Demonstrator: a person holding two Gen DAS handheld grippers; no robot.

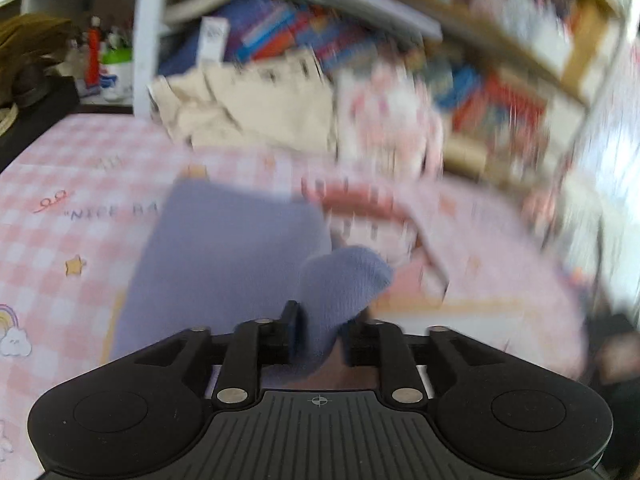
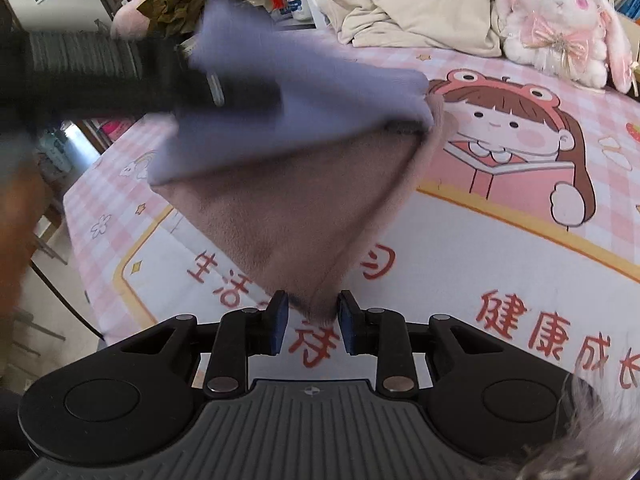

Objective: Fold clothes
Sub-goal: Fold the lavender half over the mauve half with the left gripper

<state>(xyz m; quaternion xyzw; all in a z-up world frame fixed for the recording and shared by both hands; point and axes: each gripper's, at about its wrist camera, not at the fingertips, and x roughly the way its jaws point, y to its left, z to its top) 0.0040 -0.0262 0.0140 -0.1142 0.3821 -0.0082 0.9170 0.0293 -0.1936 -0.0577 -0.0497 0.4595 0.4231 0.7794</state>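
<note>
The left gripper [image 1: 320, 332] is pinching a bunched corner of the lavender garment [image 1: 224, 256], which is hanging above the pink checked sheet [image 1: 60, 184]. The right gripper [image 2: 310, 322] is standing slightly parted around its brown fleece tip [image 2: 316, 308]; whether it is gripping, I cannot tell. The garment looks soft, light and floppy; corners and hems seem the best holds.

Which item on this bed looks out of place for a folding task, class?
The beige garment lies crumpled in a heap at the far edge of the bed, unfolded, beside a plush rabbit. Nothing looks spilled or damaged.
</note>
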